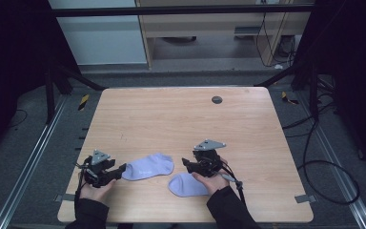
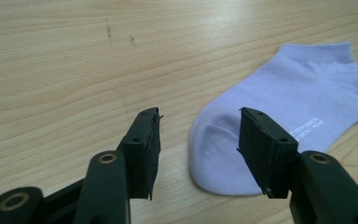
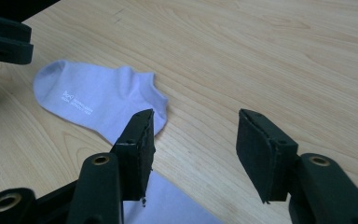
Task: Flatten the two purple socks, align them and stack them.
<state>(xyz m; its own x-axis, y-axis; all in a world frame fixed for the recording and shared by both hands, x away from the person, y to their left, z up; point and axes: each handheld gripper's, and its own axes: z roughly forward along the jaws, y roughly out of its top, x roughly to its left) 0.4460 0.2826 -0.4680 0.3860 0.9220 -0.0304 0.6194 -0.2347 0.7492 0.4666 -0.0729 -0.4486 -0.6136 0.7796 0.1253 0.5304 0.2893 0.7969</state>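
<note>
On the wooden surface (image 1: 171, 114) lie two lilac socks: one sock (image 1: 148, 167) at the left gripper's (image 1: 120, 170) three o'clock, the other sock (image 1: 187, 185) under the right gripper (image 1: 187, 164). Both grippers gape, released, holding nothing.

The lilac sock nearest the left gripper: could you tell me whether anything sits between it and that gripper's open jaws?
Nothing visible does. The left gripper points at the toe of the sock, with bare table around it.

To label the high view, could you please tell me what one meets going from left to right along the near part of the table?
Left claw → first sock → second sock → right claw.
</note>
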